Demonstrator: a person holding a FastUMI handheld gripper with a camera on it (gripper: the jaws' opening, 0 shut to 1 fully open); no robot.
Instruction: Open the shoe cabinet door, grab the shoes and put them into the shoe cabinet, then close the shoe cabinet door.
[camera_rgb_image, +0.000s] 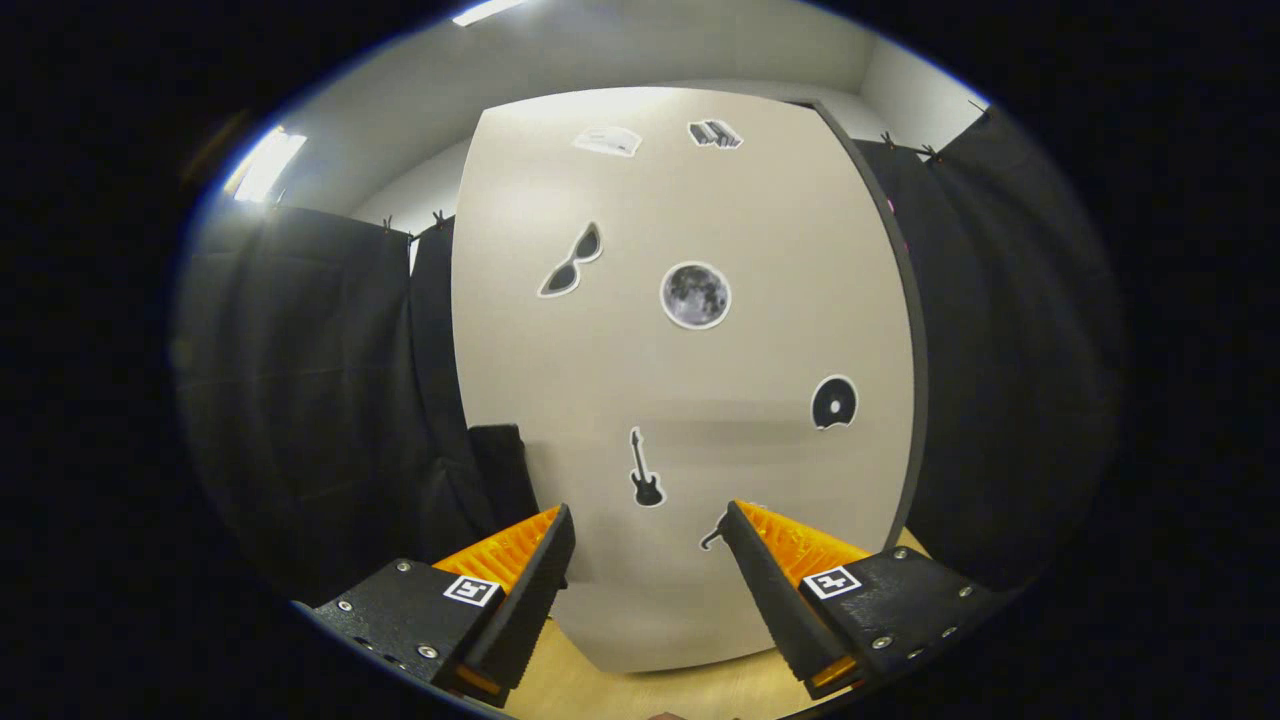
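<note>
The shoe cabinet door (690, 380) is a tall beige panel with several stickers on it: sunglasses, a moon, a disc, a guitar. It stands close in front of me and looks closed, with a dark edge down its right side. My gripper (648, 520) is open, its two fingers spread wide just short of the door's lower part. Nothing lies between the fingers. A small dark sticker or mark (712, 538) peeks out beside the right finger.
Black cloth (320, 400) hangs on both sides of the cabinet. A pale wooden floor or tabletop (650, 695) shows under the fingers. A dark object (500, 470) stands at the door's lower left. Ceiling lights glow above.
</note>
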